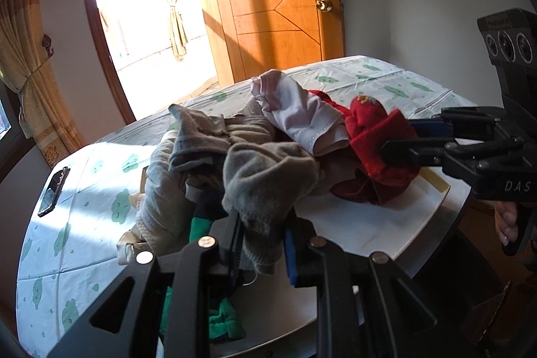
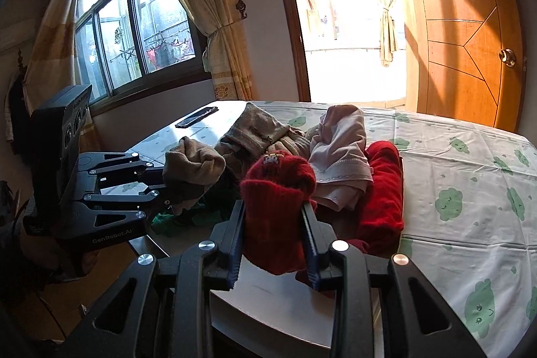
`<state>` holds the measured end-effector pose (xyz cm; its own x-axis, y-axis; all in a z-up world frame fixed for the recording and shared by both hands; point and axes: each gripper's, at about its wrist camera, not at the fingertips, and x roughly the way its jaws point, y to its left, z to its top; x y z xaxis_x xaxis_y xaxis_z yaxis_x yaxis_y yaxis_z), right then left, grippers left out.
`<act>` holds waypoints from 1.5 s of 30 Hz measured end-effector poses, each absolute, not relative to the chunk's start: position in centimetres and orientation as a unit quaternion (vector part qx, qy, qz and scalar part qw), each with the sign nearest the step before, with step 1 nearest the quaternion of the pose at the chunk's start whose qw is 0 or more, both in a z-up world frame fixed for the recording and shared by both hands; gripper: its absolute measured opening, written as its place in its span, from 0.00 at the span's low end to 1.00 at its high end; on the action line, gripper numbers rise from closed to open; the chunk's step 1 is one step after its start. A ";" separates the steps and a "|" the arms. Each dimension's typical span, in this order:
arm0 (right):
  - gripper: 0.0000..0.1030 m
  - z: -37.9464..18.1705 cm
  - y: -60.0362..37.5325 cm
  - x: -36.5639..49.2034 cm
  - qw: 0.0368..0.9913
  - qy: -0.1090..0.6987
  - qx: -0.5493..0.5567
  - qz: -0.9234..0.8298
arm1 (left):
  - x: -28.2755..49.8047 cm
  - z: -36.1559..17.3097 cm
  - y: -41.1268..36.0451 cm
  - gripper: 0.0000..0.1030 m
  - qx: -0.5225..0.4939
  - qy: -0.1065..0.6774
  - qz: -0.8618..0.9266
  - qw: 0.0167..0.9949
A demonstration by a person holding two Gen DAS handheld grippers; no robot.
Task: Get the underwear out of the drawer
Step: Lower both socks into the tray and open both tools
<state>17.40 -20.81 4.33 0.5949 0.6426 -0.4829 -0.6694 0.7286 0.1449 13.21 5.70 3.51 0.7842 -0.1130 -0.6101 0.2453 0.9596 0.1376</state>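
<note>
Your left hand-held gripper [image 1: 260, 244] is clamped nearly shut on a grey-beige knit garment [image 1: 268, 176]; your right hand-held gripper [image 2: 273, 230] is closed partway on a red knit piece [image 2: 278, 187], pads pressing both sides. Both pieces are part of one heap of clothes lying on a white board [image 1: 369, 223] at the edge of the bed [image 2: 470, 156]. In that heap: a pale pink pair of underwear [image 2: 339, 163] on top, just beside the red piece, another folded red garment [image 2: 382, 190] under it, green fabric [image 1: 221, 321] low down. The green item is mostly covered by your left gripper's frame, so you can't tell what it is. No drawer shows in either view. What the white board is part of is unclear, its near edge is cut off by the grippers. A phone [image 1: 53, 190] lies on the bed's far corner, well apart from the heap. Fingers of your right hand [image 1: 506, 223] show only at the frame edge.
</note>
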 end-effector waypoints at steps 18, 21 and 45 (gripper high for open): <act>0.33 1.8 -17.7 20.5 0.881 0.310 -0.045 0.355 | 15.2 0.4 5.1 0.18 0.120 0.359 -0.096 0.921; 0.33 1.5 -17.3 20.8 0.880 0.316 -0.048 0.350 | 15.5 0.0 5.2 0.18 0.118 0.366 -0.098 0.918; 0.63 0.5 -18.0 19.9 0.885 0.328 -0.050 0.326 | 13.5 0.3 3.6 0.68 0.143 0.355 -0.094 0.919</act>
